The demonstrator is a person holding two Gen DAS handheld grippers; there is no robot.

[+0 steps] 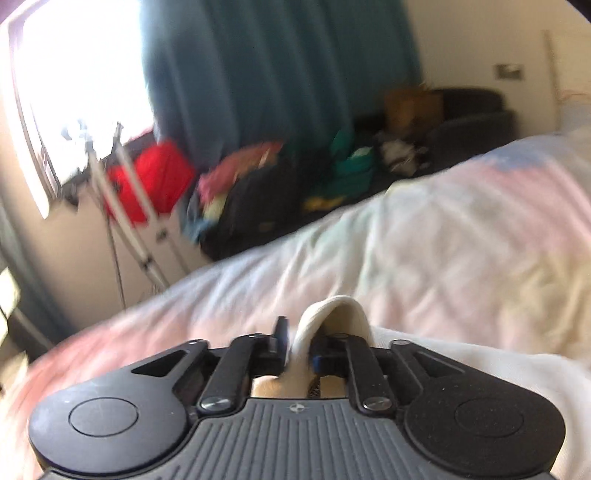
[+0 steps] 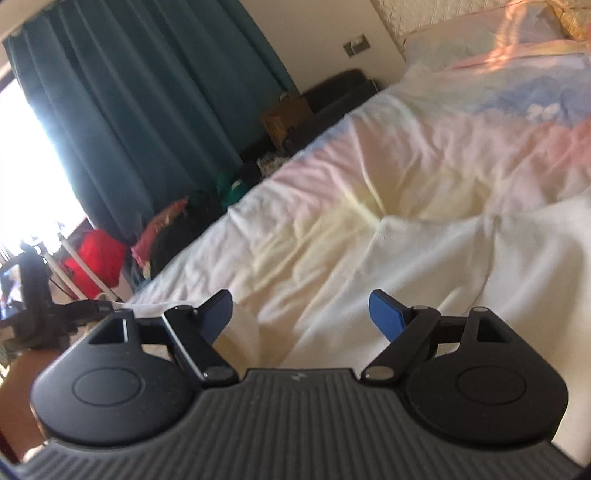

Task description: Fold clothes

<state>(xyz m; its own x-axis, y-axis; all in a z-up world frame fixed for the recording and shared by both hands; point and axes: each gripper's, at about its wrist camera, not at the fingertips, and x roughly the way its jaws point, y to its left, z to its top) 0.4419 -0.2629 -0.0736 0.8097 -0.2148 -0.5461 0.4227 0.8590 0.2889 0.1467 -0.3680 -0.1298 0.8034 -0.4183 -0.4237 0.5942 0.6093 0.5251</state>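
I am in a home bedroom. A bed (image 2: 369,177) with a pastel quilted cover fills most of my view, a pillow (image 2: 480,33) at its head. Teal curtains (image 2: 147,92) hang beside a bright window (image 2: 33,166). Heaped clothes (image 1: 258,184) crowd a dark sofa (image 1: 472,125) along the wall, near a red bag (image 1: 155,177).

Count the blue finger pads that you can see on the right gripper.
2. One blue pad is on the left finger, the other blue pad on the right finger, wide apart above the white cloth on the bed. None seems hidden.
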